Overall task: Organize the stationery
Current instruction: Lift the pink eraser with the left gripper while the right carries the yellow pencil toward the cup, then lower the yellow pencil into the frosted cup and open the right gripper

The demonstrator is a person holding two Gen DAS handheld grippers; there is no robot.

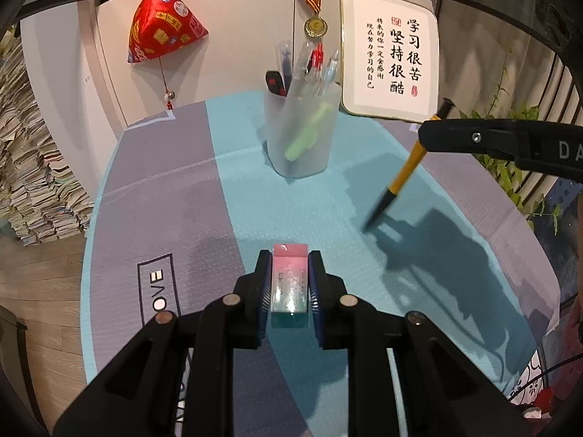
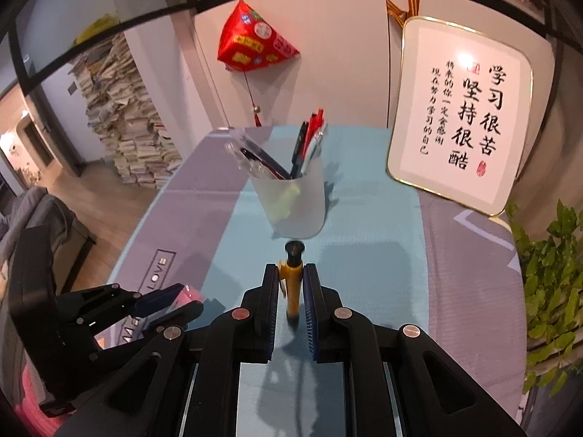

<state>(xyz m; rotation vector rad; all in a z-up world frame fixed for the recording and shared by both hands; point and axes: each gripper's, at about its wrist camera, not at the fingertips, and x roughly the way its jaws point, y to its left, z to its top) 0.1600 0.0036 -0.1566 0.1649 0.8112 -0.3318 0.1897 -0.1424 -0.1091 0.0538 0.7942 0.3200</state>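
A pale wall hung with a red pyramid ornament [image 1: 164, 25] and a medal [image 1: 315, 26] backed the table [image 1: 160, 189], which was covered in a mat of grey and turquoise bands, with a framed calligraphy panel [image 1: 390, 54] leaning at the far edge. In the left wrist view, the frosted pen cup [image 1: 302, 134] stood upright on the turquoise band, already holding several pens and a green marker, so part of the sorting looked done. The left gripper [image 1: 290, 284] had its jaws pinching a pink-and-teal eraser [image 1: 290, 284] by its long sides, apparently raised off the mat and well short of the cup. To the right, the right gripper [image 1: 430, 137] held a yellow mechanical pencil [image 1: 404, 171] slanting tip-down above its own shadow. In the right wrist view, the right gripper's jaws were pressed on the pencil's yellow barrel [image 2: 292, 291], its black cap pointing toward the cup [image 2: 295, 204] just ahead; the left gripper [image 2: 173, 300] showed at lower left with a corner of the pink eraser [image 2: 189, 291] between its fingers. No loose stationery lay on the visible mat, so what seemed left was to drop the pencil into the cup and put the eraser away, though where it belonged could not be told
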